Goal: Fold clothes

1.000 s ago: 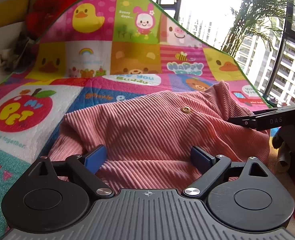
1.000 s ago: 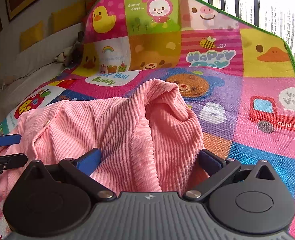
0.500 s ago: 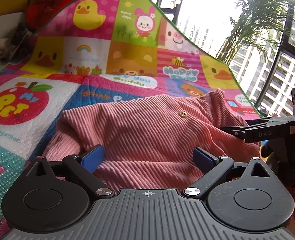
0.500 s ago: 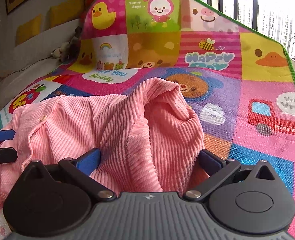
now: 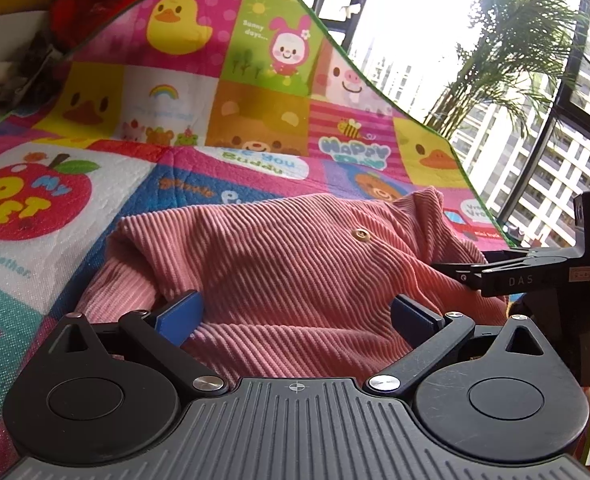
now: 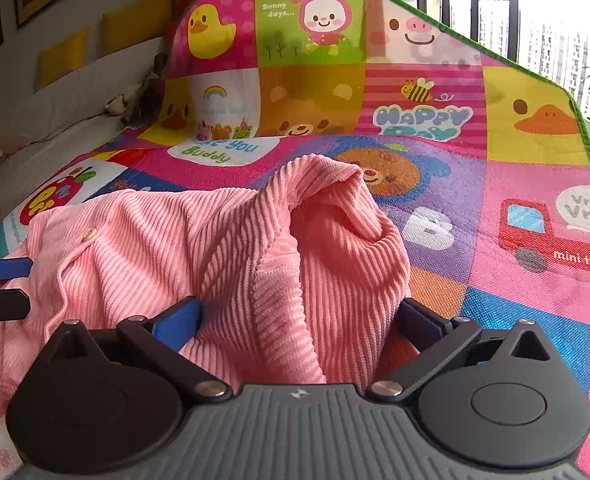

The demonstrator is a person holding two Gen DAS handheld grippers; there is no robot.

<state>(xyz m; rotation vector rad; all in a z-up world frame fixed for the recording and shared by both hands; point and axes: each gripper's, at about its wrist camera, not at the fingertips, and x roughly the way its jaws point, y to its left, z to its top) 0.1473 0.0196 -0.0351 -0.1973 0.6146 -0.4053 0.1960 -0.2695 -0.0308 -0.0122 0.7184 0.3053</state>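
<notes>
A pink ribbed cardigan (image 5: pixel 295 264) was seen lying crumpled on a bright cartoon-patterned play mat (image 5: pixel 223 128), with one small button (image 5: pixel 361 235) facing up and a rumpled fold rising toward the mat's bear square.

The left gripper (image 5: pixel 295 314) was held low over the near edge of the garment. Its jaws had just been opening and stood spread wide; the fabric lay between the blue pads (image 5: pixel 179 316) without being pinched by them.

The right gripper (image 6: pixel 299 320) was likewise spread wide, with a raised ridge of the cardigan (image 6: pixel 255 264) lying between its pads but not clamped. In the left wrist view its black fingers (image 5: pixel 507 276) were seen reaching in from the right edge, over the cardigan's far side.

A palm plant (image 5: pixel 507 52) and tall buildings were visible through the window beyond the mat.
</notes>
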